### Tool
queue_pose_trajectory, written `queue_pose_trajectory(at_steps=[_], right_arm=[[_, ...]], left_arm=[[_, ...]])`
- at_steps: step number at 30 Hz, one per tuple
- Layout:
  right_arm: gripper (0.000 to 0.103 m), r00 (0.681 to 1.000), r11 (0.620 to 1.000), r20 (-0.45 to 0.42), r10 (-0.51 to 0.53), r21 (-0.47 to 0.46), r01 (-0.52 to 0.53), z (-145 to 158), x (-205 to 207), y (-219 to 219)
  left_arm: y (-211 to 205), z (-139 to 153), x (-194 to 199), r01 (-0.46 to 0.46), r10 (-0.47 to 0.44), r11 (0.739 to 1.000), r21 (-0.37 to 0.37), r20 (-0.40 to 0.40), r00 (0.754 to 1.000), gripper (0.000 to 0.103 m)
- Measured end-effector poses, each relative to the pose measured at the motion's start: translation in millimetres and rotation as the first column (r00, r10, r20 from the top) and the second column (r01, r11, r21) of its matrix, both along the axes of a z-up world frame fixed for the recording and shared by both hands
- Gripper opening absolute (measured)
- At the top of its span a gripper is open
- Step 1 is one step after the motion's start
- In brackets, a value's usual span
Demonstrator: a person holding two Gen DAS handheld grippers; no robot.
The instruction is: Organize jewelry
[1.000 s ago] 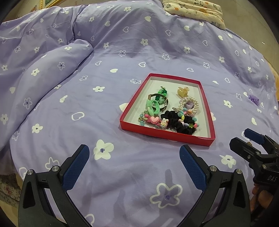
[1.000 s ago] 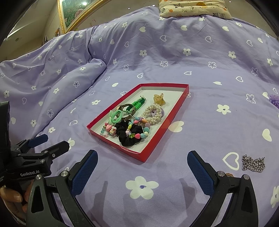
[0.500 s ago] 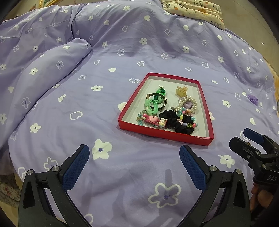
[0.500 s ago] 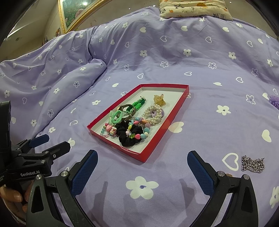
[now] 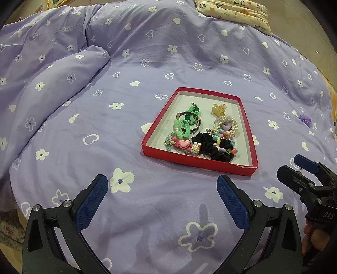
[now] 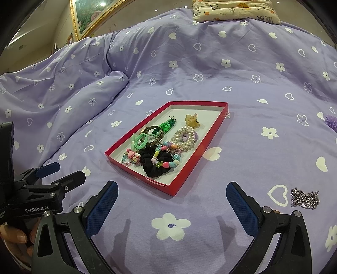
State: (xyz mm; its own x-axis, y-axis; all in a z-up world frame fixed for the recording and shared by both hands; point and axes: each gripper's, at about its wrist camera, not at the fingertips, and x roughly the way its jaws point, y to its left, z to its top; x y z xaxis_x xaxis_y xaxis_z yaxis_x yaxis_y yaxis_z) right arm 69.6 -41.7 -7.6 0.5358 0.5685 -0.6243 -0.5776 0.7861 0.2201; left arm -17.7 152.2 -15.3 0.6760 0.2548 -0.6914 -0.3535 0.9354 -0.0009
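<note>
A shallow red tray [image 5: 199, 164] [image 6: 198, 158] lies on the purple bedspread. It holds a black scrunchie [image 5: 212, 147] [image 6: 153, 166], a pearl bracelet [image 5: 225, 124] [image 6: 185, 137], green hair ties [image 5: 182, 126], a yellow clip [image 5: 219, 109] and beaded pieces. A silver chain [image 6: 304, 198] lies on the bedspread right of the tray. A purple flower piece [image 5: 305, 120] [image 6: 330, 122] lies further right. My left gripper [image 5: 162, 196] is open and empty, in front of the tray. My right gripper [image 6: 172, 202] is open and empty, just in front of the tray's near corner.
A bunched fold of the duvet [image 5: 52, 84] rises at the left. A patterned pillow [image 6: 236, 10] lies at the far end of the bed. A gold picture frame [image 6: 84, 19] leans at the back left. The bed's edge drops off at the lower left [image 5: 8, 221].
The left wrist view has shifted slightly, with the tray sitting a little lower left in it. The right gripper has barely moved. Both stay open.
</note>
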Motion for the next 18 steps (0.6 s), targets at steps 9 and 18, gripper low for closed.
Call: queue_pose_trajectory(at_steps=[9,18], right_arm=[[0.103,1.000,1.000,0.001,0.001,0.001,-0.001,0.2,0.2,-0.2],[0.103,1.000,1.000,0.001,0.000,0.000,0.000,0.5,0.2,-0.5]], left_arm=[[1.1,1.2,2.2,0.004,-0.004,1.000,-0.002,0.000,1.000,0.103],[0.7,1.6,2.2,0.003,-0.003,1.000,-0.006,0.001,1.000,0.103]])
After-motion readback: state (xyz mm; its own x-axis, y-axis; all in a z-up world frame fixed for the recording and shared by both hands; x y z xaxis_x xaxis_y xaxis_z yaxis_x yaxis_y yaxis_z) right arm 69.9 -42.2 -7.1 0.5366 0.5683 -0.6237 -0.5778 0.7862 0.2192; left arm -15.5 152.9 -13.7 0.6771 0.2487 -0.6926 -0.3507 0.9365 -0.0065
